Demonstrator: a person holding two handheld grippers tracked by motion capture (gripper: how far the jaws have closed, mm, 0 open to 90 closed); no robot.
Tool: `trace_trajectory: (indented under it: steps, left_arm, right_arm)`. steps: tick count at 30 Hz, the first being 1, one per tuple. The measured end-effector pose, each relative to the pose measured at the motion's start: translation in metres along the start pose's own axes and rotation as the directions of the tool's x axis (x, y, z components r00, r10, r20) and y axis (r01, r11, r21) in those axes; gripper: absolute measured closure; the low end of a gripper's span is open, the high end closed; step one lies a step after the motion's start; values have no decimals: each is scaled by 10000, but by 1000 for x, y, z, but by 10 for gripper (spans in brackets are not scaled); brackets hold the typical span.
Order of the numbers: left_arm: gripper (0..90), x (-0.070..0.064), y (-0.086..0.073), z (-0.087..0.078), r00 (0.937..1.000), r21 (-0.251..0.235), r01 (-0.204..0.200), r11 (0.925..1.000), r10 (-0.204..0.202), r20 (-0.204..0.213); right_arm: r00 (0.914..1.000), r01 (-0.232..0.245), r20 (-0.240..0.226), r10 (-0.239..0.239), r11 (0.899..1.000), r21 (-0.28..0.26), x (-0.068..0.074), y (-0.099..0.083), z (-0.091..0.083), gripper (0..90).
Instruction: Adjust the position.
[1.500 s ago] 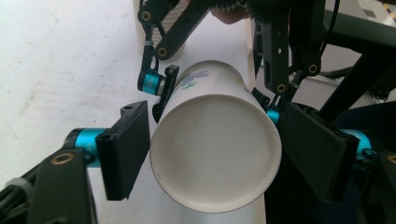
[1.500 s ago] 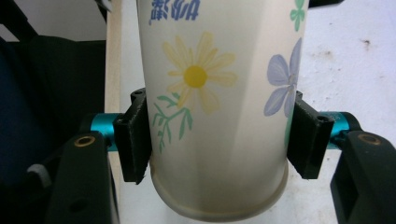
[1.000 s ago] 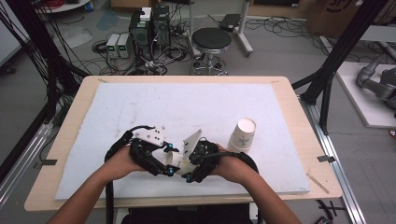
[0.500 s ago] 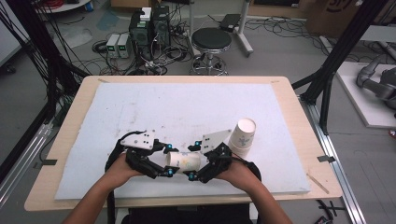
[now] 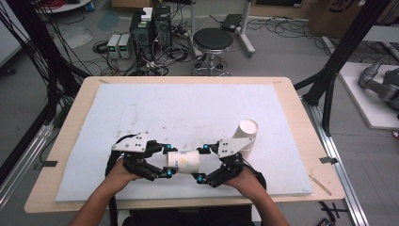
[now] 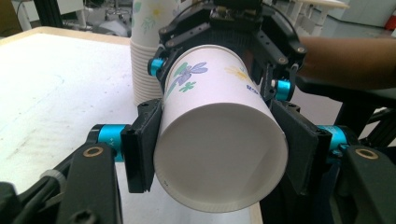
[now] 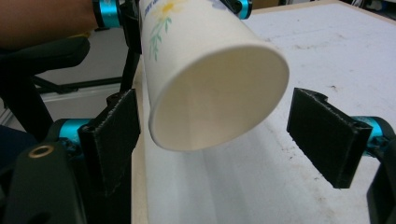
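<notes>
A white paper cup (image 5: 184, 161) printed with flowers lies sideways in the air between my two grippers, low over the front of the white mat (image 5: 188, 108). My left gripper (image 5: 168, 162) is shut on it: in the left gripper view both pads press the sides of the cup (image 6: 210, 93), whose flat end faces the camera. My right gripper (image 5: 201, 165) is open around the other end. In the right gripper view the cup (image 7: 210, 70) sits between the jaws of that gripper (image 7: 215, 140), with a clear gap to the right pad (image 7: 327, 135).
A stack of the same paper cups (image 5: 245, 134) stands on the mat just right of my right hand, also behind the held cup (image 6: 142, 60). The mat covers a wooden table (image 5: 301, 122). A stool (image 5: 213, 40) and electronics boxes stand on the floor beyond.
Both hands have drifted slightly apart and turned more level. More of the cup now shows between the two grippers.
</notes>
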State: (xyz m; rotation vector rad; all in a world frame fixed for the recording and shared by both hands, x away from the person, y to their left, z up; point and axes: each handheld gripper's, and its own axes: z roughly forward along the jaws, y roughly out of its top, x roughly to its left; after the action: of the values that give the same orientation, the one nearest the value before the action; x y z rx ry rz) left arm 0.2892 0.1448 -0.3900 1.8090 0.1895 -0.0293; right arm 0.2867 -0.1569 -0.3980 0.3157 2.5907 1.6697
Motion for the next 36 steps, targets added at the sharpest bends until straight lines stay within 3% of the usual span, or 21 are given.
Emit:
trace_trajectory:
  steps: [15, 21, 26, 31, 36]
  left_arm:
    - [370, -3, 1, -1, 9995, -521, -48, 9986, 64, 323]
    - [370, -4, 0, 0, 9992, -807, -49, 9967, 80, 389]
    - [367, -2, -5, -2, 9987, -1197, 289, 9924, -236, 449]
    - [362, -1, -10, -1, 9987, -1064, 323, 9938, -279, 430]
    - [358, -2, -11, -1, 9991, -881, 299, 9957, -271, 334]
  right_arm:
    - [9987, -218, -483, 180, 9966, -791, -1, -7, -1, 180]
    - [9943, -657, -919, 544, 9901, -1241, -4, -9, 1, 186]
    - [9902, -766, -1279, 557, 9834, -1645, -5, -11, 1, 279]
    - [9917, -635, -1223, 394, 9777, -2003, -5, -10, -1, 299]
    - [9923, -506, -1203, 290, 9823, -1804, -5, -9, -1, 324]
